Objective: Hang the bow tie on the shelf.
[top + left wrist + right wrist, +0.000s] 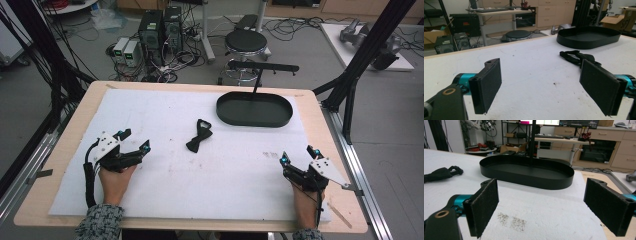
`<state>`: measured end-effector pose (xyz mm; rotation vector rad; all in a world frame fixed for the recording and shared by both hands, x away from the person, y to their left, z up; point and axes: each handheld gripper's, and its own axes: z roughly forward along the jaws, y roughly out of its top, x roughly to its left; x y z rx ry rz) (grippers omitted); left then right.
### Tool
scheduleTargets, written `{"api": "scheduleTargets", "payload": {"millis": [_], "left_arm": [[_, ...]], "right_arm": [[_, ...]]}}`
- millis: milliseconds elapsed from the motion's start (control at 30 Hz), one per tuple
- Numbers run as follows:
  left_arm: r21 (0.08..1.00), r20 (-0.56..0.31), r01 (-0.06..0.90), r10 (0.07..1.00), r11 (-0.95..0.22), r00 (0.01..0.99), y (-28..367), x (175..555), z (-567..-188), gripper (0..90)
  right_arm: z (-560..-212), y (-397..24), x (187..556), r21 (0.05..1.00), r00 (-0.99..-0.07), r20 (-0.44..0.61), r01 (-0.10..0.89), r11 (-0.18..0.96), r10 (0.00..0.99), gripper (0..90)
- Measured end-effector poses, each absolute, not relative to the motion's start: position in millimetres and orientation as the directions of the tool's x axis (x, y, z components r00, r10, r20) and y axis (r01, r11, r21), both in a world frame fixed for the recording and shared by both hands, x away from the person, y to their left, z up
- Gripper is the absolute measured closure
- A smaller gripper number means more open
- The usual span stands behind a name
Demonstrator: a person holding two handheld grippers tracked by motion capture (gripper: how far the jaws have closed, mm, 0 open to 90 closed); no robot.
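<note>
A black bow tie [199, 136] lies on the white mat near the table's middle; the left gripper view shows the bow tie [574, 56] ahead and to the right, the right gripper view has the bow tie [440, 174] at far left. Behind it stands a black oval tray [254, 109] with an upright T-shaped stand, tray [587, 37], tray [526, 171]. My left gripper [134, 140] rests open at the mat's left, apart from the tie. At the mat's right my right gripper [298, 154] is open, holding nothing.
A white mat [165, 170] covers the wooden table [60, 150]. A faint dirty smudge [511, 221] marks the mat before the right gripper. Beyond the table stand a stool [245, 42], computer boxes [160, 30] and cables. A metal frame [350, 90] rises at the right.
</note>
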<state>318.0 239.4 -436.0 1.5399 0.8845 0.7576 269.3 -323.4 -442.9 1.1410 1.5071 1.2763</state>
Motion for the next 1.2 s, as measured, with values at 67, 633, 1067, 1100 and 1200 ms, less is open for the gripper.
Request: {"api": "scheduleTargets", "payload": {"millis": [67,633,1067,1100,1200], "left_arm": [[0.99,-0.004,0.124,0.863,-0.068,0.505,239.2,318.1,-436.0,17.9],[0.989,-0.003,0.128,0.862,-0.072,0.507,236.8,319.6,-437.8,18.4],[0.988,0.009,0.129,0.85,-0.091,0.526,219.9,324.9,-433.0,21.2],[0.987,0.028,0.117,0.841,-0.108,0.54,211.6,326.7,-429.9,23.1],[0.986,0.037,0.114,0.83,-0.12,0.556,202.0,328.1,-428.2,24.2]], "right_arm": [[-443.0,-323.0,269.1,0.99,-0.24,-0.037,0.122,0.068,0.97,11.7],[-443.6,-321.1,269.0,0.988,-0.244,-0.048,0.132,0.082,0.969,11.8],[-443.9,-319.6,268.7,0.986,-0.244,-0.063,0.137,0.098,0.968,11.8],[-444.0,-320.1,269.1,0.986,-0.244,-0.064,0.135,0.099,0.968,11.8],[-444.0,-320.2,269.1,0.986,-0.245,-0.061,0.133,0.096,0.968,11.7]]}}
